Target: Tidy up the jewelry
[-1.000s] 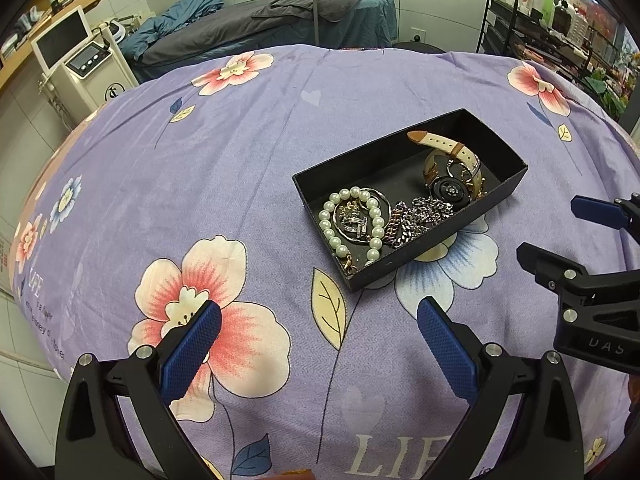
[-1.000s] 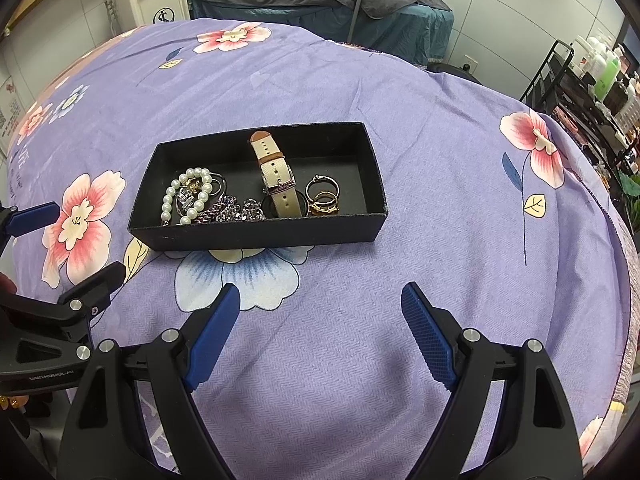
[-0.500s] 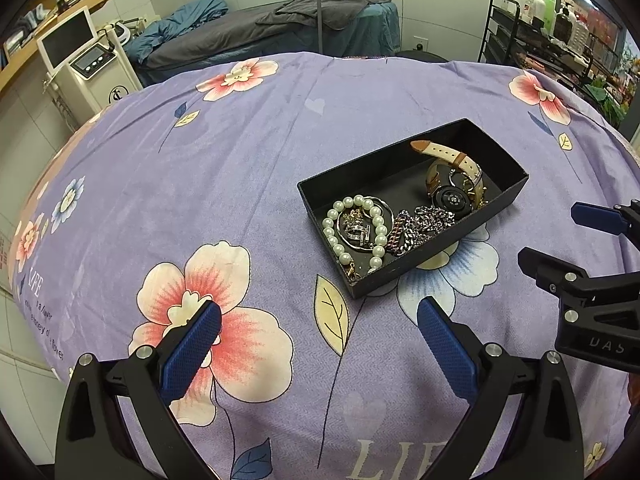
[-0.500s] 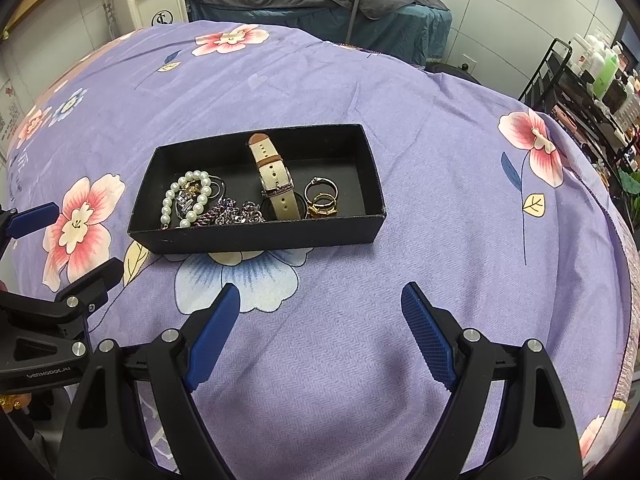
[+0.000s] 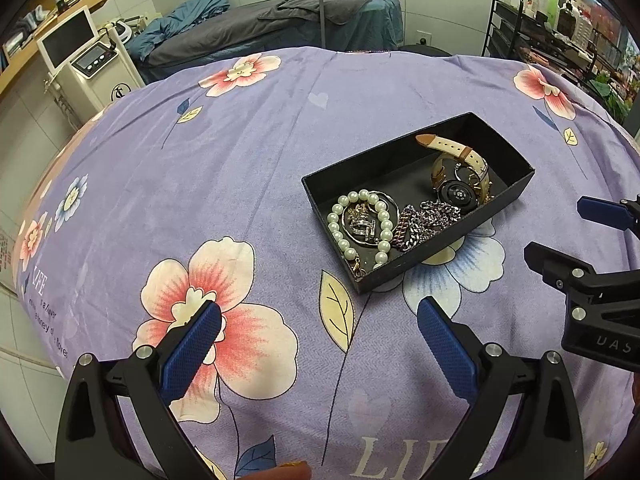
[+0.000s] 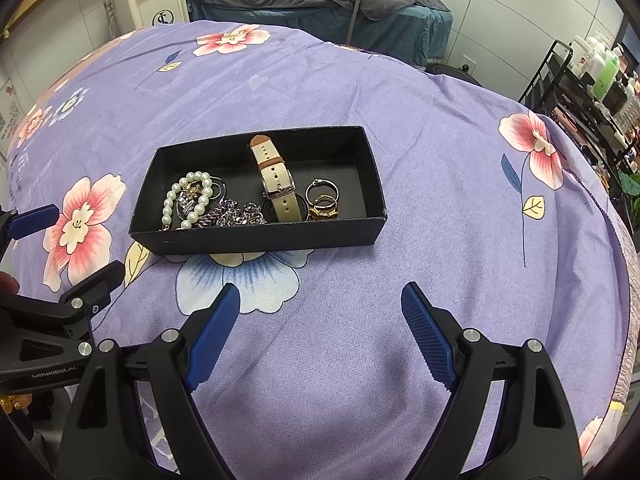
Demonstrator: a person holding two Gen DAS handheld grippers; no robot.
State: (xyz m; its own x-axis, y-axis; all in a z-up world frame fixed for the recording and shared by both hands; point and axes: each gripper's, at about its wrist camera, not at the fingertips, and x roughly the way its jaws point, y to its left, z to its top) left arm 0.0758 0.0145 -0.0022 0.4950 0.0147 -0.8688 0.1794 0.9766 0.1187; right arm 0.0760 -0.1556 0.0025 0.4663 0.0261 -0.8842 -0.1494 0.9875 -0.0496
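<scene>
Several small, light pieces lay in the black box [image 6: 256, 236] on the flowered bedspread [image 6: 440, 160], and with both the left gripper [image 5: 318, 330] and right gripper [image 6: 320, 320] spread empty, we judged the stiff-strapped watch [image 6: 276, 178] easiest to pinch, the slippery pearl bracelet [image 6: 188, 202] and tangled chain [image 6: 236, 216] harder.

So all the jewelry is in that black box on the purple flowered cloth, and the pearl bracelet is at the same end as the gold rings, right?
Not quite. The pearl bracelet and the gold rings lie at opposite ends of the black box, with the chain and the watch between them; the right wrist view shows this. The rest holds: everything is in the box on the purple flowered cloth.
</scene>
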